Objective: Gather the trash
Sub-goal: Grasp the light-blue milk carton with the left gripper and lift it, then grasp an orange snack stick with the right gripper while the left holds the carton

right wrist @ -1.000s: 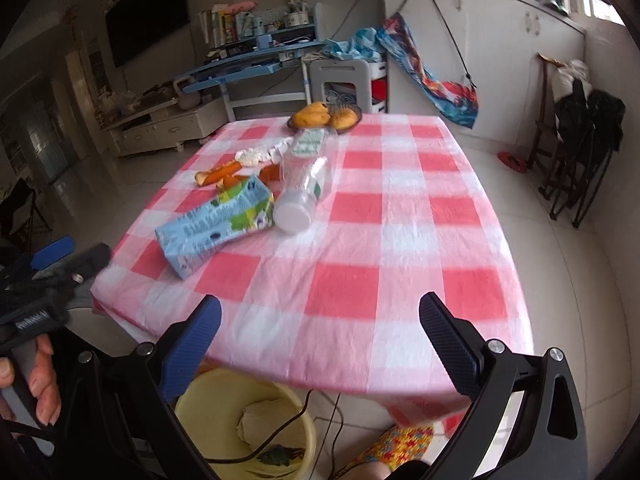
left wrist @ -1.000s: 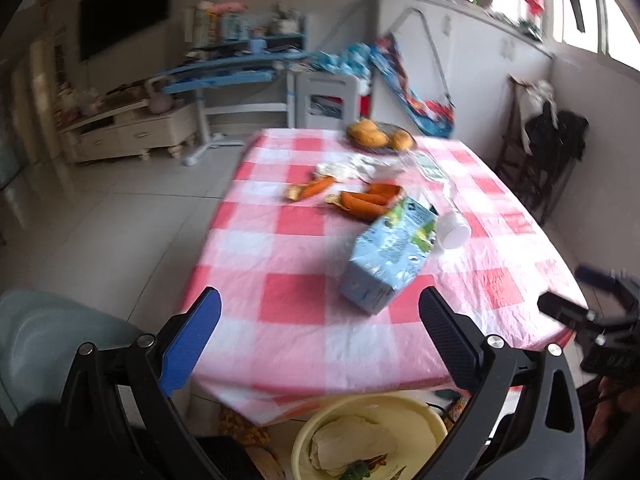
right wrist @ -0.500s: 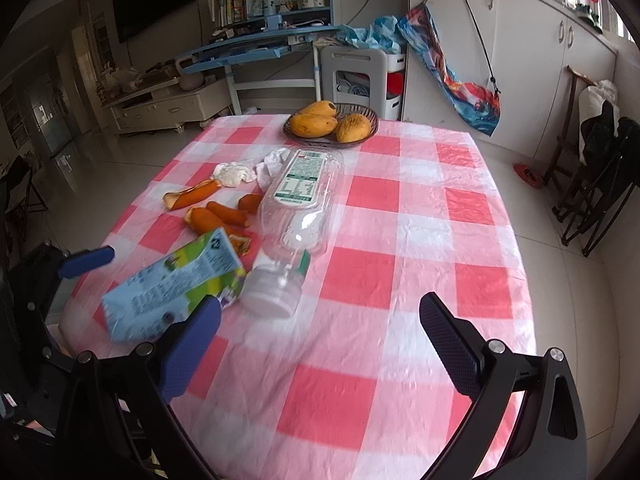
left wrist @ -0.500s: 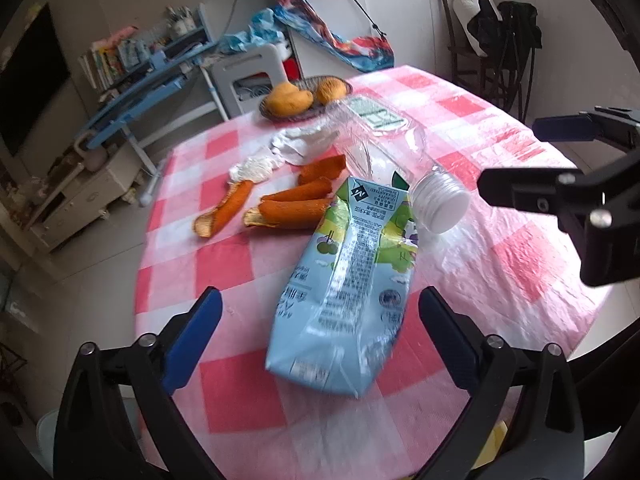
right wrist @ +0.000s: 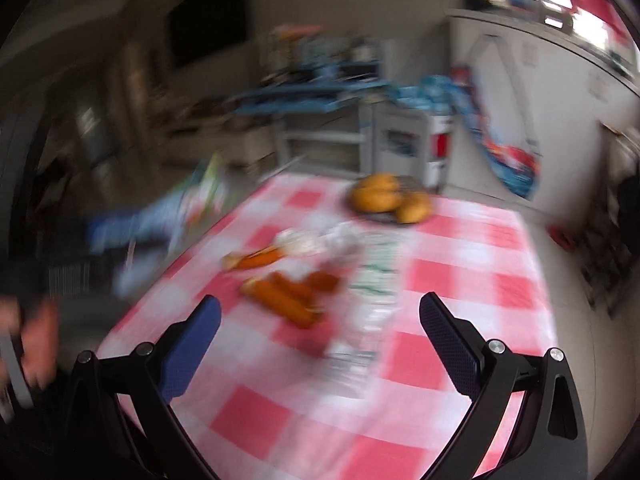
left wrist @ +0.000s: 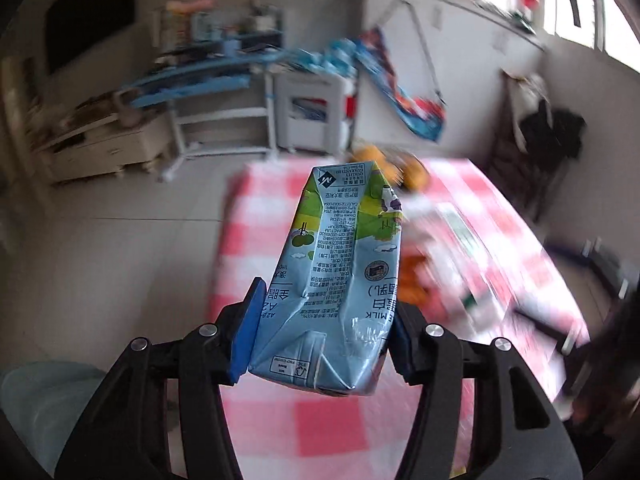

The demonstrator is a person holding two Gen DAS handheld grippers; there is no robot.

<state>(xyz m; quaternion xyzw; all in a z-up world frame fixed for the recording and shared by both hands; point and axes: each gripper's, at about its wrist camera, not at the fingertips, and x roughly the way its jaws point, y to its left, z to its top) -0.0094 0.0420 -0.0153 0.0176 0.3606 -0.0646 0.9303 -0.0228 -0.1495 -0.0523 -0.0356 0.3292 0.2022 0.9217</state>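
Note:
My left gripper [left wrist: 320, 340] is shut on a crumpled light-blue milk carton [left wrist: 340, 280] and holds it in the air above the left side of the table. The carton also shows blurred in the right wrist view [right wrist: 160, 220], off the table's left edge. My right gripper [right wrist: 320, 344] is open and empty above the near part of the red-checked tablecloth [right wrist: 460, 280]. A clear plastic bottle [right wrist: 372, 296] lies on its side just ahead of it. Orange peels [right wrist: 288, 292] and white tissue [right wrist: 304, 240] lie to the bottle's left.
A dish of mangoes [right wrist: 388, 200] stands at the table's far end. A blue desk and white cabinets [left wrist: 224, 80] stand behind the table. A dark chair with clothes [left wrist: 548, 140] is at the right. Both views are motion-blurred.
My left gripper closed on the milk carton and lifted it off the table toward the left. My right gripper moved in closer over the table toward the bottle, still open.

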